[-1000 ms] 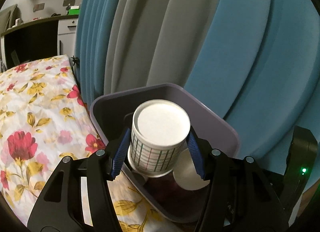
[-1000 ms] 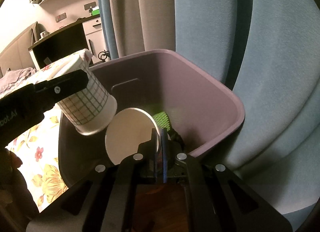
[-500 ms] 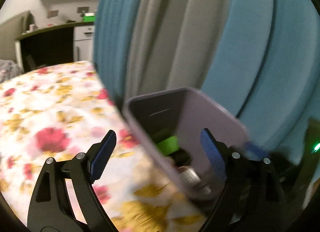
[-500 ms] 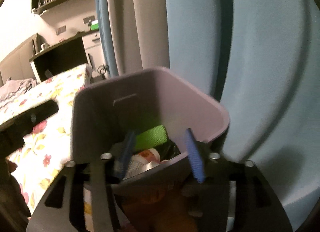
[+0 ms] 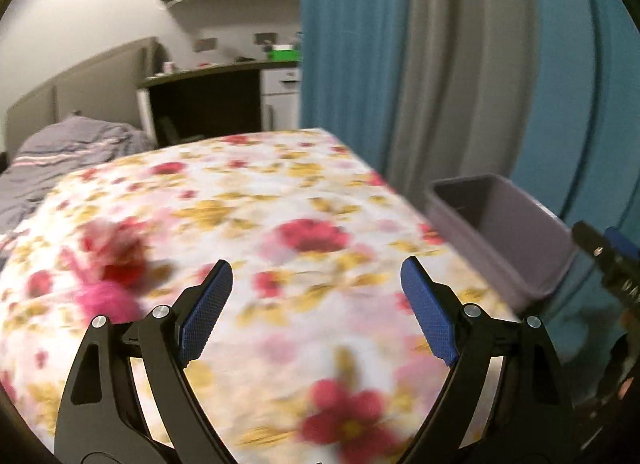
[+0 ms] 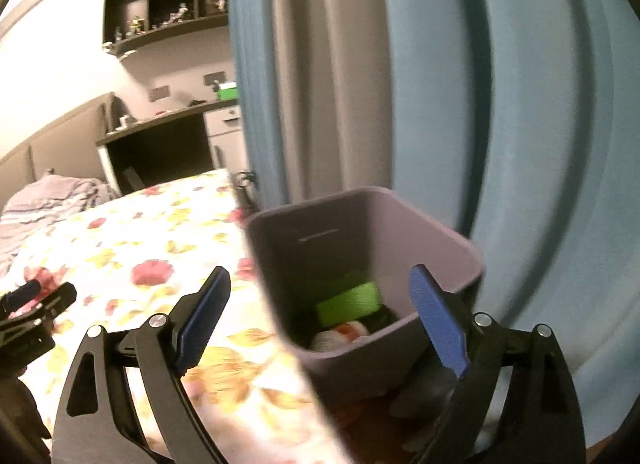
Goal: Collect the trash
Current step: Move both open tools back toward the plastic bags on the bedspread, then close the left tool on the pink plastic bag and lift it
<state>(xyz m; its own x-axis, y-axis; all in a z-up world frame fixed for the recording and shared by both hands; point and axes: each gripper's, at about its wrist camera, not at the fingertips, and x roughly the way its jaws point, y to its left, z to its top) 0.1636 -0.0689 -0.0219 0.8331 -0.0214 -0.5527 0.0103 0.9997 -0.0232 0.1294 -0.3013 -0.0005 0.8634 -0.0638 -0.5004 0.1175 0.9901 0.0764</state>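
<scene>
Both claws are empty now: my left claw [image 5: 312, 304] stands wide over the flowered bed cover [image 5: 248, 199] with nothing between its blue pads, and my right claw [image 6: 320, 316] is opening, its jaws spreading in front of the purple bin [image 6: 404, 360] without gripping it or anything else. That bin sits off the bed's corner, against the blue and grey curtain [image 6: 440, 83], and the right wrist view looks down into it: a bright green piece [image 6: 350, 302] lies there, with something white and red-orange [image 6: 340, 334] beside it, too blurred for me to name. So I judge that some trash is already collected. What is left is harder to read. On the left part of the bed cover a fuzzy pink thing [image 5: 106, 300] lies close to my left claw's outer finger; it may be the next item to fetch, though the blur keeps me from saying what it is. I see no other loose trash on the bed, only a grey blanket [image 5: 60, 155] at its far end.
</scene>
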